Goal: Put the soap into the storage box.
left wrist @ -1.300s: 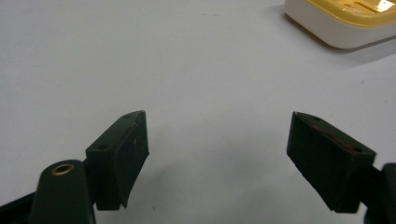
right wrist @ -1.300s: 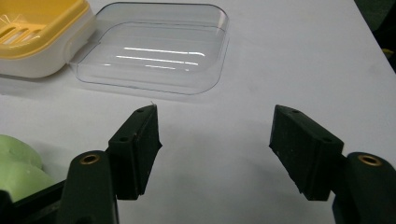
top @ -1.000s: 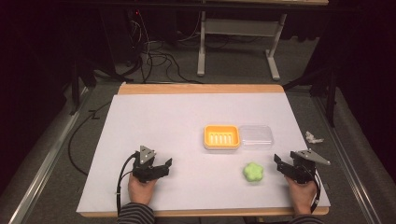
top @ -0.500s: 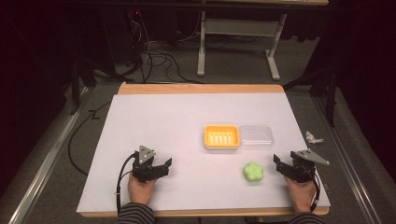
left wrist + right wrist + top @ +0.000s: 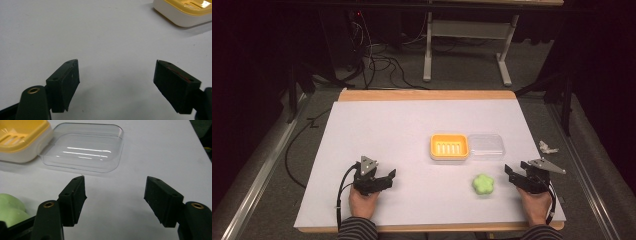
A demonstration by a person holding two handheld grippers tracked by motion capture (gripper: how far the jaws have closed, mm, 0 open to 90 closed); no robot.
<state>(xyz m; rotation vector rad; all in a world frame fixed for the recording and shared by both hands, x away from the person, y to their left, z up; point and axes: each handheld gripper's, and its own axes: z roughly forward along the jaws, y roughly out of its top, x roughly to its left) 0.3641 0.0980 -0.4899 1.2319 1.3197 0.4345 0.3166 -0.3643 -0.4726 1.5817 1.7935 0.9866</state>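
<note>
Jaws of the left gripper [image 5: 116, 85] stand spread wide over bare white table [image 5: 402, 135], nothing between them, nothing touched. Right gripper [image 5: 115, 200] likewise: jaws wide apart, empty, over bare surface just short of the clear lid [image 5: 83, 147].

High view: left gripper [image 5: 384, 179] near the front edge, left of centre; right gripper [image 5: 514, 176] near the front right, both held by hands [image 5: 362, 202] coming in from the bottom.

Yellow soap dish [image 5: 449, 146] sits right of centre, long axis running left–right across the table, slotted insert facing up. Clear lid [image 5: 485, 146] lies touching its right side, same long axis, hollow side up.

Green flower-shaped soap [image 5: 483, 184] lies in front of the dish, apart from it, just left of the right gripper.

Soap is cut off at the lower left of the right gripper view [image 5: 10, 210]. Small white crumpled object [image 5: 547, 147] at the table's right edge: too small to identify.
</note>
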